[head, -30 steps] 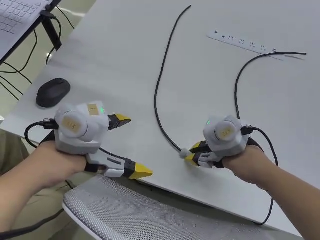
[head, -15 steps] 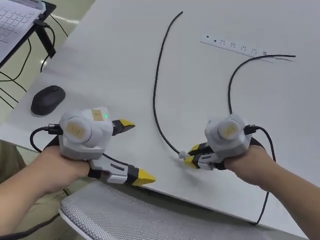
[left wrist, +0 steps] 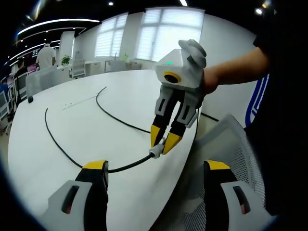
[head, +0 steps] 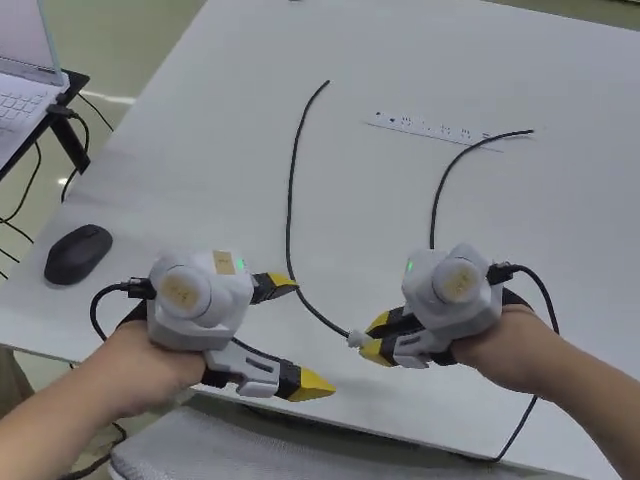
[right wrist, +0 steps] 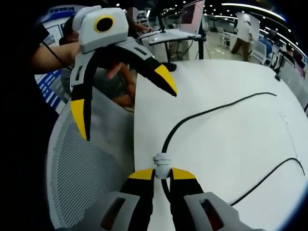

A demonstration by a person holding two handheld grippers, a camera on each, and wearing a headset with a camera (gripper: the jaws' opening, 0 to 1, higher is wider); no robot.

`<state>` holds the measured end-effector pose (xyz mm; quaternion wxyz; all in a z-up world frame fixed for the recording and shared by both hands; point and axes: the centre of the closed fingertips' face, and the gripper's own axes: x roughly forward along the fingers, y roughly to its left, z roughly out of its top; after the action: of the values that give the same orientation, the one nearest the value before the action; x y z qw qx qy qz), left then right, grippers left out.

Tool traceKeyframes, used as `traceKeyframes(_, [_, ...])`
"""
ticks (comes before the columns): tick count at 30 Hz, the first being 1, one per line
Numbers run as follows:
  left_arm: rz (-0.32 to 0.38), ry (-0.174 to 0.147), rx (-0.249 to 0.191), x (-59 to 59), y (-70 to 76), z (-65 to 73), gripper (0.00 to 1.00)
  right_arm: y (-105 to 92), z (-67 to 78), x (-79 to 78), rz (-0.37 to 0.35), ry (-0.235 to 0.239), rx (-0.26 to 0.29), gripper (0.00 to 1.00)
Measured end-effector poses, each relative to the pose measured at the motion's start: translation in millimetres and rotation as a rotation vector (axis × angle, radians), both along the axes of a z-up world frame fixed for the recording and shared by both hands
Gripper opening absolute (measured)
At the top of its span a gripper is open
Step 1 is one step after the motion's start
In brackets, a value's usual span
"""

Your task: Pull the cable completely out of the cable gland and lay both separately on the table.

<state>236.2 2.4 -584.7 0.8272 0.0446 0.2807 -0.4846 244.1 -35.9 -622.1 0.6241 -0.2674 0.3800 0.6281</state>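
A white table carried a long black cable. The left gripper hung left of the cable gland, jaws spread wide, empty. The right gripper pinched the gland, jaws narrow.

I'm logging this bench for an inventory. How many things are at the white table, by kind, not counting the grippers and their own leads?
Thin black cables: 2
White plastic cable gland: 1
White power strip: 1
Black computer mouse: 1
Total: 5
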Motion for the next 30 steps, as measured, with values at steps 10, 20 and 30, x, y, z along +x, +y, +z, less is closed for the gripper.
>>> traceKeyframes(10, [-0.034,-0.025,-0.070,7.0,-26.5,25.9,0.73,-5.8,35.5,-6.4,0.063,-0.067,0.004,0.06])
traceKeyframes(20, [-0.108,-0.027,-0.069,0.6,-41.6,23.3,0.60,-3.2,57.3,-21.8,0.162,-0.135,-0.007,0.06])
traceKeyframes(30, [-0.153,-0.042,-0.108,-4.9,-47.7,32.3,0.37,-3.9,64.1,-23.9,0.210,-0.182,-0.022,0.06])
